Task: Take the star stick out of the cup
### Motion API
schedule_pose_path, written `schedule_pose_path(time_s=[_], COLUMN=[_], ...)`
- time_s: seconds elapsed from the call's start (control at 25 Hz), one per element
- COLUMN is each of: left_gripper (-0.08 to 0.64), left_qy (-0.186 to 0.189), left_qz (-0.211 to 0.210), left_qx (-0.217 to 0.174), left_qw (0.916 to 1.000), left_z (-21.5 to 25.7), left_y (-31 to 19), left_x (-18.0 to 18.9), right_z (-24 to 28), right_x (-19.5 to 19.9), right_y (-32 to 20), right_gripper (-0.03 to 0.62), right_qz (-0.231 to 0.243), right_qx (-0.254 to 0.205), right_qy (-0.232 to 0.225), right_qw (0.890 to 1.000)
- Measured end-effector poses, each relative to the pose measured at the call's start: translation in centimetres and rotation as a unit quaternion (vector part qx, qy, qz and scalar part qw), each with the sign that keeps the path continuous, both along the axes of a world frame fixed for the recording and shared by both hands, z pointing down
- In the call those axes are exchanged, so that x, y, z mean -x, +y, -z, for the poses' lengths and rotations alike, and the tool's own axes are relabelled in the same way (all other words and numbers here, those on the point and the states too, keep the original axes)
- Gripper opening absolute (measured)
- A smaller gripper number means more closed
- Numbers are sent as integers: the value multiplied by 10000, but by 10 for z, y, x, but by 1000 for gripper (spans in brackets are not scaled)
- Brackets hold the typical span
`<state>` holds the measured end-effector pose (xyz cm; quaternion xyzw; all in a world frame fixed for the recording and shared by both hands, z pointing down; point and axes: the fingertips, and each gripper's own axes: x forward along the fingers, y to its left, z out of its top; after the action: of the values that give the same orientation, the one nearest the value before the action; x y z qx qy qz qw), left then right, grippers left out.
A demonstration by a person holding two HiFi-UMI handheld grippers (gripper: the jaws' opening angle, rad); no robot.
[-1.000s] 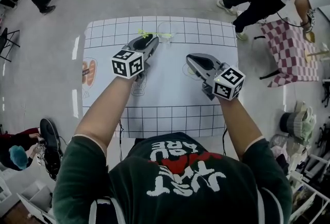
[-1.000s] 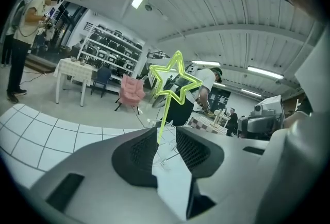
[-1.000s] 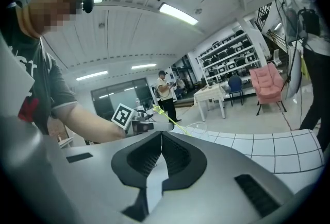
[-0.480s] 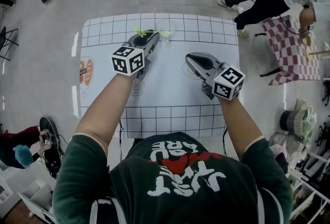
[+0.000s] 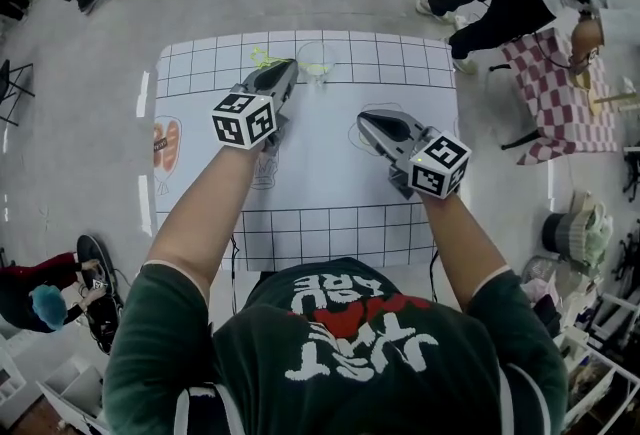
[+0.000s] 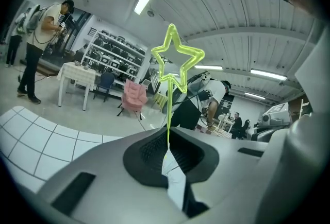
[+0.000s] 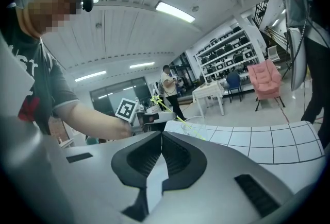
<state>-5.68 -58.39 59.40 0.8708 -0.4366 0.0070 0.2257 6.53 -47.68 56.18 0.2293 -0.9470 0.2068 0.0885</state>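
Star stick (image 6: 169,109), a thin translucent yellow-green rod topped by a hollow star outline, is clamped between the left gripper's (image 6: 168,148) ribbed dark pads. Its lower end reaches the clear round cup (image 5: 318,56). The right gripper's (image 7: 161,140) jaws are pressed together on nothing.

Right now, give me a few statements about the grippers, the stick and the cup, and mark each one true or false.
1. The left gripper is shut on the star stick. True.
2. The right gripper holds the cup. False: it is shut on nothing, apart from the cup.
3. The cup stands on the gridded table. True.
4. The star is red. False: it is yellow-green.
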Motion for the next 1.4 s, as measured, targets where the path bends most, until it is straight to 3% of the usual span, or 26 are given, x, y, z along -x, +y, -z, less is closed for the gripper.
schedule_pose_path(time_s=[0.72,1.0,1.4], left_gripper=[18,18,18], left_qy=[-114,-137,-70], left_qz=[-138,-240,-476], left_qx=[-849,-1297,-1644], left_qw=[9962,9912,9852], left_z=[134,202,272], left_y=[29,51,82], left_x=[29,70,100], right_z=[91,139,193], right_x=[-1,32,49], right_y=[14,21,31], right_gripper=[34,34,34], right_qz=[-339,-464,-786], right_qx=[-624,-1078,-1486], right_qy=[46,90,284], right_qw=[9975,9930,9854])
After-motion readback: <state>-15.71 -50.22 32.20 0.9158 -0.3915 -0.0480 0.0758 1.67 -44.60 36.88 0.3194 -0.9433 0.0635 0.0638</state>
